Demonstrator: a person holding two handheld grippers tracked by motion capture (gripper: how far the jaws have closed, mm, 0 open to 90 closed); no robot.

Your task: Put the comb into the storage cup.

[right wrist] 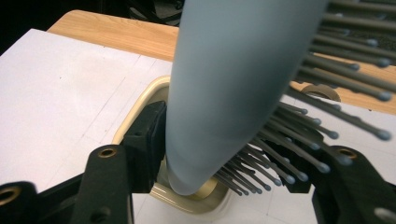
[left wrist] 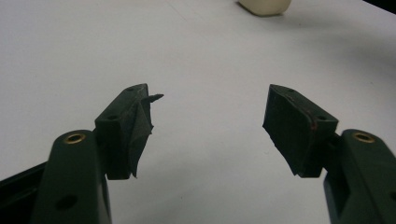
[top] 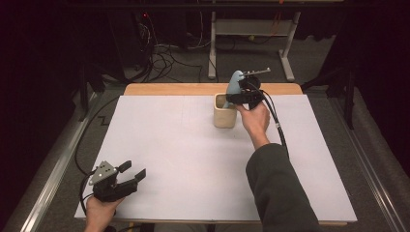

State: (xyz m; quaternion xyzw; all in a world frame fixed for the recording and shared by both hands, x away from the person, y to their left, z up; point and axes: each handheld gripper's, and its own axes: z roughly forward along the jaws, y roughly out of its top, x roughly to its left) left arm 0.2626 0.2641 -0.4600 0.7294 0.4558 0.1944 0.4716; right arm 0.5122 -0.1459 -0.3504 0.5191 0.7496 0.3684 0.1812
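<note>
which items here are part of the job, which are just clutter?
In play:
- blue hairbrush, between the right gripper jaws, its lower end in the cup
- beige cup

Lying about:
- tape roll on the wood edge
- cables on the floor
- left gripper, open, idle over the white sheet

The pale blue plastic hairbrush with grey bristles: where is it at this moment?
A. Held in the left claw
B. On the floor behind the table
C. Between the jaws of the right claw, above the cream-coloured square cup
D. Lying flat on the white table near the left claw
C: the pale blue plastic hairbrush stands between the jaws of the right claw, its lower end over the open cream-coloured square cup; the left claw is open and empty.
</note>
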